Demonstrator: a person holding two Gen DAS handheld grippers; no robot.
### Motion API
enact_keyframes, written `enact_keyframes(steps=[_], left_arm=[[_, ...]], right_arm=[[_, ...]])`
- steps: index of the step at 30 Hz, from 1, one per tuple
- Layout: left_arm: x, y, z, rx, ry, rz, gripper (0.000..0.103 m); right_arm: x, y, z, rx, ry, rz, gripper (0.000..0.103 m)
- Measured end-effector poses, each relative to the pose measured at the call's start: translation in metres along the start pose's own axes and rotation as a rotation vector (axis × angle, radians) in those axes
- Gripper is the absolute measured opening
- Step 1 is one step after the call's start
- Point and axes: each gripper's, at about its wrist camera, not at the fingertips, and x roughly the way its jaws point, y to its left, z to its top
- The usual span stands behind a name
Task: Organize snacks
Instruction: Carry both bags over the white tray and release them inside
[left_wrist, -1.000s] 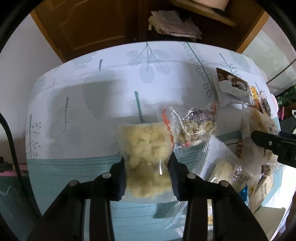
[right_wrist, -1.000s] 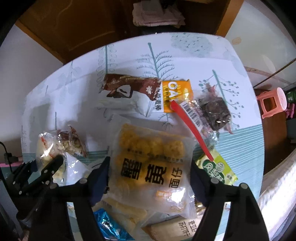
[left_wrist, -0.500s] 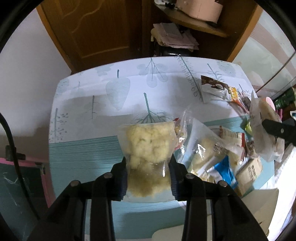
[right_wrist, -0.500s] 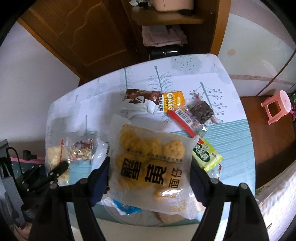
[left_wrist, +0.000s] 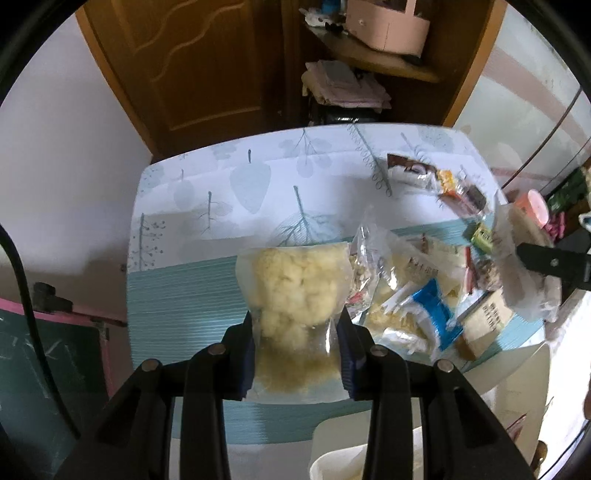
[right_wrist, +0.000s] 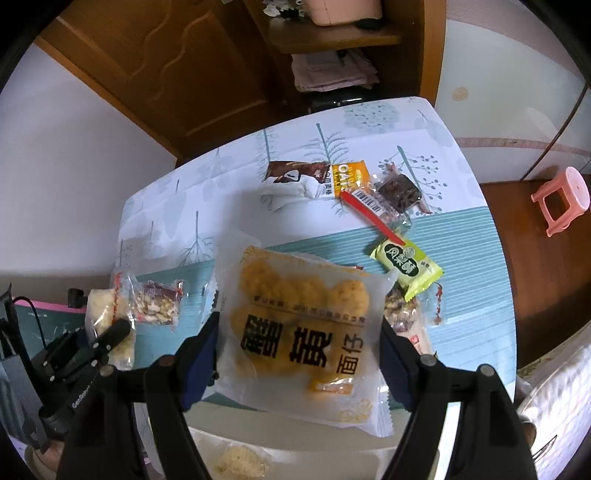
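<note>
Left wrist view: the left gripper (left_wrist: 295, 343) has its fingers clamped on a clear bag of pale puffed pieces (left_wrist: 295, 288), held up above the near edge of the bench (left_wrist: 177, 280). Below the fingers, off the near edge, the rim of a white bin (left_wrist: 332, 454) shows; I judge this to be where the snacks go. Many packs are not yet sorted: a pile (left_wrist: 413, 291) by the near right corner and a few packets (left_wrist: 436, 181) along the far right edge.

Right wrist view: the right gripper (right_wrist: 299, 350) is clamped on a large pack of yellow round cakes (right_wrist: 303, 336), also lifted off the bench (right_wrist: 461, 266). One pale snack (right_wrist: 240, 461) seems to lie already in the bin at the bottom. On the bench remain a brown-and-white pack (right_wrist: 295, 179), an orange oat pack (right_wrist: 349, 177), a dark cake (right_wrist: 399, 188), a green packet (right_wrist: 406, 264) and a nut bar (right_wrist: 159, 304). So the job looks to be early: two packs in hand, most left.
</note>
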Motion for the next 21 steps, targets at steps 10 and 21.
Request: enact_keyframes(steps=[10, 21], left_arm=[[0.022, 0.000, -0.016, -0.037, 0.095, 0.027, 0.035], [-0.108, -0.034, -0.051, 0.042, -0.110, -0.044, 0.034]], right_arm=[[-0.011, 0.007, -0.017, -0.026, 0.010, 0.025, 0.078], [-0.095, 0.029, -0.065, -0.153, -0.118, 0.087, 0.078]])
